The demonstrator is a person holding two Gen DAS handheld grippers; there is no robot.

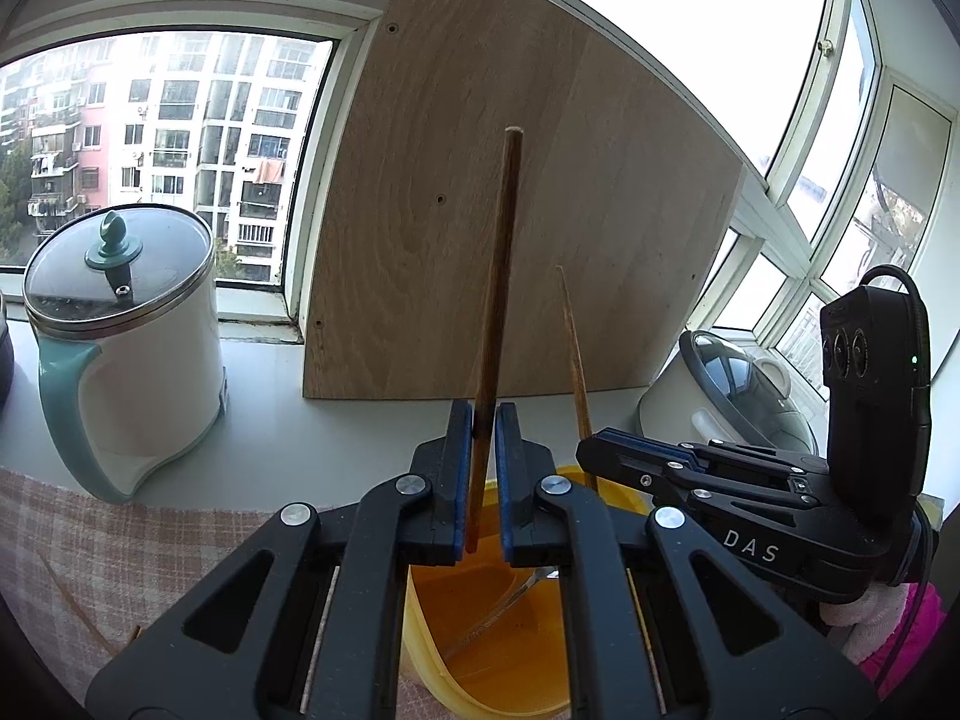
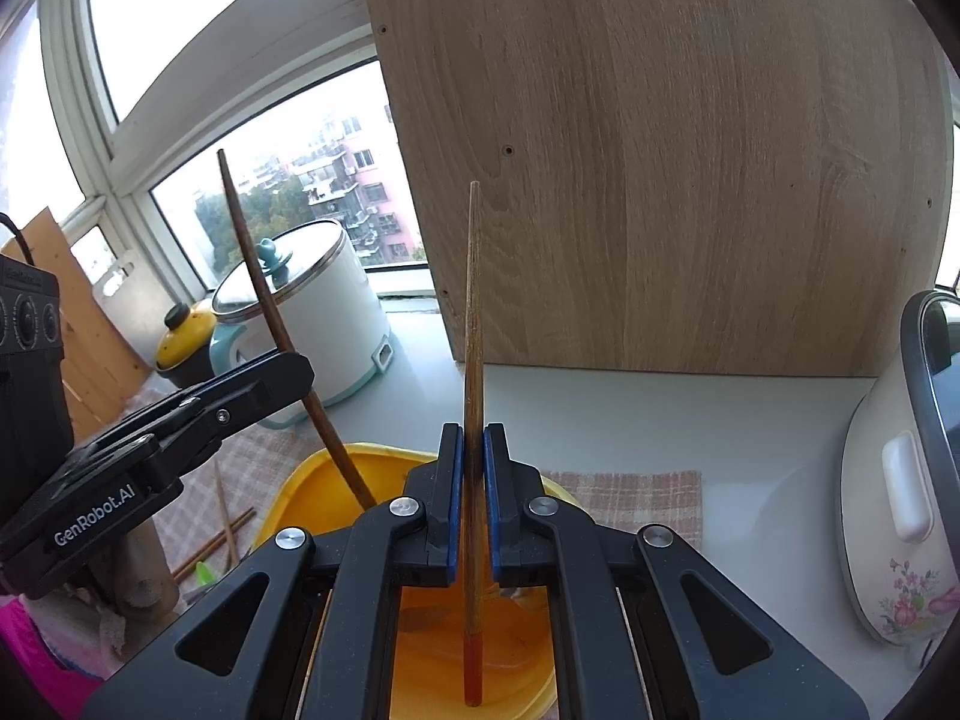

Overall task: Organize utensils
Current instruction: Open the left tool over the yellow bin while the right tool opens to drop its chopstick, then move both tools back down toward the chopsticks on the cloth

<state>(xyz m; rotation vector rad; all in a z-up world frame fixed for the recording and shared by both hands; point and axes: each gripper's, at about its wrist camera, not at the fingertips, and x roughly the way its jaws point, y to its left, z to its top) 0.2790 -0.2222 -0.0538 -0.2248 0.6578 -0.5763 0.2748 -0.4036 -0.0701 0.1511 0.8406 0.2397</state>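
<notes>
- While both chopsticks stand nearly upright over the yellow plastic tub [image 1: 480, 648], the dark brown wooden chopstick [image 1: 498, 276] is pinched between the blue pads of the left gripper [image 1: 483, 420], its top pointing to 12 o'clock and its lower end reaching down towards the tub.
- At 2 o'clock from it, the lighter tan wooden chopstick with a red tip [image 2: 473, 360] is clamped the same way in the right gripper [image 2: 473, 450]; its red end hangs inside the tub.
- Each gripper's jaws are narrowed tight on its own stick.
- Loose brown chopsticks [image 2: 222, 531] lie on the pink checked cloth [image 2: 624, 498] at 9 o'clock of the tub.
- Behind stands a pale oak-grain board [image 2: 690, 180] leaning against the window.
- A white-and-teal electric pot with a glass lid [image 1: 126, 348] sits at 10 o'clock, and a white floral rice cooker [image 2: 900, 510] at 3 o'clock.
</notes>
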